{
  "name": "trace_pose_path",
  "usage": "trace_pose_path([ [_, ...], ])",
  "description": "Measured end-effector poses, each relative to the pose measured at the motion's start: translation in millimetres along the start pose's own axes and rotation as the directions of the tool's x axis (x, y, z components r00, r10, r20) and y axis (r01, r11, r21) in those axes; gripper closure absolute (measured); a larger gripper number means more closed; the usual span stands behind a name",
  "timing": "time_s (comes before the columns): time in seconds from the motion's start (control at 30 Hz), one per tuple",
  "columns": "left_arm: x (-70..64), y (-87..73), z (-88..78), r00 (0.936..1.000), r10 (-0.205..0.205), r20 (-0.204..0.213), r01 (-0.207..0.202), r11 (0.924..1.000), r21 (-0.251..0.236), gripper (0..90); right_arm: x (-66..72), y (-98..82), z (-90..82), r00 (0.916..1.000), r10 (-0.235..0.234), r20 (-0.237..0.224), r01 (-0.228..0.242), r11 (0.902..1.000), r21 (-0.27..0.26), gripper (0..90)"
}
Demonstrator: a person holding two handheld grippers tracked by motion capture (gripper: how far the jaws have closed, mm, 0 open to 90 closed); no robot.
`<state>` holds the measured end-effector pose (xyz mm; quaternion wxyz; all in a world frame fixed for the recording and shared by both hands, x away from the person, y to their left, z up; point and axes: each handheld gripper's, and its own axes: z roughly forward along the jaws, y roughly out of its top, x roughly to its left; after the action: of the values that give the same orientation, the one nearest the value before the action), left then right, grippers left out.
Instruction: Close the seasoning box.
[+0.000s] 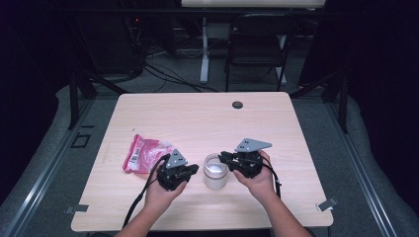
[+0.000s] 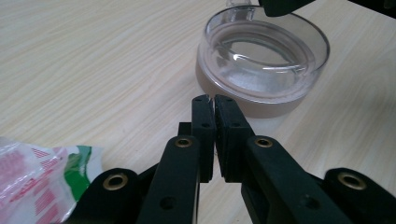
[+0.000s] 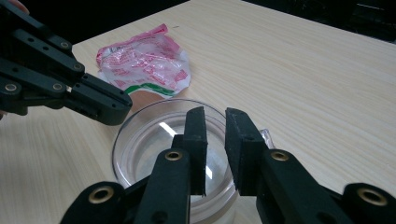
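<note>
A pale wooden bench (image 1: 207, 118) fills the high view, with a person's forearms coming in from the bottom edge. Farthest left lies a crumpled pink and clear plastic packet (image 1: 144, 153), flat on the bench just beside the left tool (image 1: 191, 170). That tool points rightward toward a round clear container (image 1: 216, 171) at the middle of the bench; in the left gripper view its two black jaws stand almost together — only a thin slit shows between them, with nothing gripped — and their tips stop just short of the container's near wall (image 2: 261, 60). The container stands upright and open at the top, with a whitish layer at its bottom. To its right, the right tool (image 1: 223, 158) reaches in from the other side. In the right gripper view its jaws are narrowly parted and hang over the container's rim (image 3: 140, 122), one jaw over the opening; whether they pinch the rim I cannot tell. The left tool's jaws (image 3: 105, 103) sit across the rim — close by.
</note>
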<state>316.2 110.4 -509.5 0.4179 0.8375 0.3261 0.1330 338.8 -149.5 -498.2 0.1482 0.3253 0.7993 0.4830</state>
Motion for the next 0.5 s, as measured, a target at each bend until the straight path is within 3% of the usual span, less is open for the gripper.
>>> trace_pose_path([
  [0.27,18.9,-2.3,-19.2,0.9974,-0.008,-0.072,0.006,0.9999,-0.015,75.8,0.0,-0.1,0.0,1.0,0.0,0.001,0.0,1.0,-0.001,78.4],
  [0.5,42.1,-11.2,-44.1,0.9907,-0.058,-0.123,0.052,0.9974,-0.049,60.9,-0.3,-0.3,-0.1,1.0,0.002,0.0,-0.002,1.0,-0.001,77.9],
])
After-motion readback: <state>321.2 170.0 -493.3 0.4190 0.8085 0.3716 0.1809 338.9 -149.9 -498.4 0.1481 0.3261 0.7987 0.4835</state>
